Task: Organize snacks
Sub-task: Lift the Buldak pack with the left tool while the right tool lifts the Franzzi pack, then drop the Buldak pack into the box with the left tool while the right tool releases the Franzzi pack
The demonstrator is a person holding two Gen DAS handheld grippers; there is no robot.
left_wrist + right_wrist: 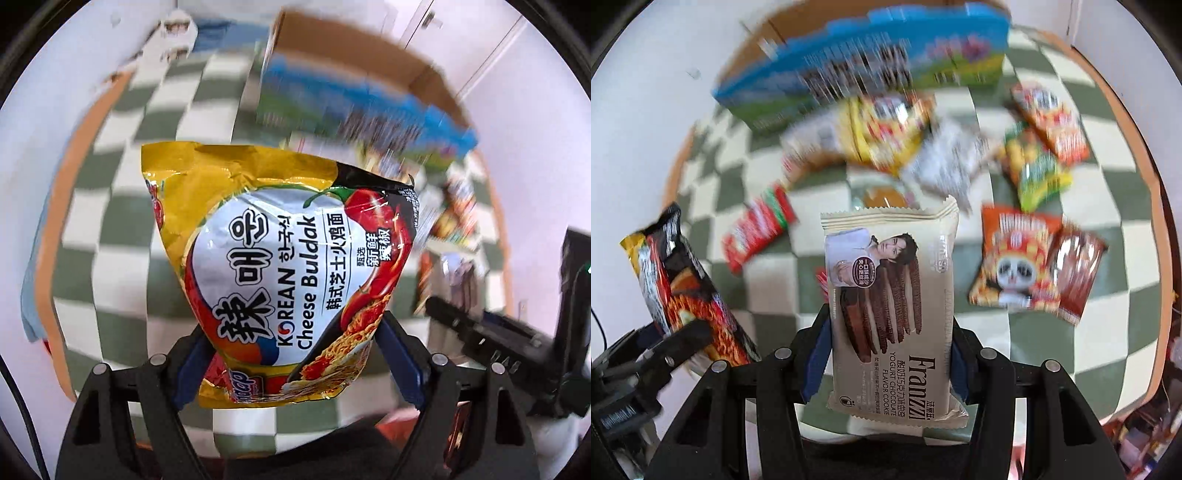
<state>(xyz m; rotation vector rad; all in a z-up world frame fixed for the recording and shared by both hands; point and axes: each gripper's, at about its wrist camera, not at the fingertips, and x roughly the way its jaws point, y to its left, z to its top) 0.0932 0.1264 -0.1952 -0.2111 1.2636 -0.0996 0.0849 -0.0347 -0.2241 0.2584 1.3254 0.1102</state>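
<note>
My left gripper (291,354) is shut on a yellow Korean Cheese Buldak noodle packet (280,266) and holds it above the green-and-white checkered table (122,206). My right gripper (886,354) is shut on a beige Franzzi yogurt chocolate cookie pack (894,295), also held above the table. The noodle packet (679,288) and the left gripper (665,350) show at the left of the right wrist view. The right gripper's black body (509,339) shows at the right of the left wrist view.
A blue-and-green printed cardboard box (864,62) stands at the far side and also shows in the left wrist view (354,96). Several snack packs lie scattered: a red pack (757,229), a yellow one (886,129), an orange panda pack (1015,258), a brown pack (1078,269).
</note>
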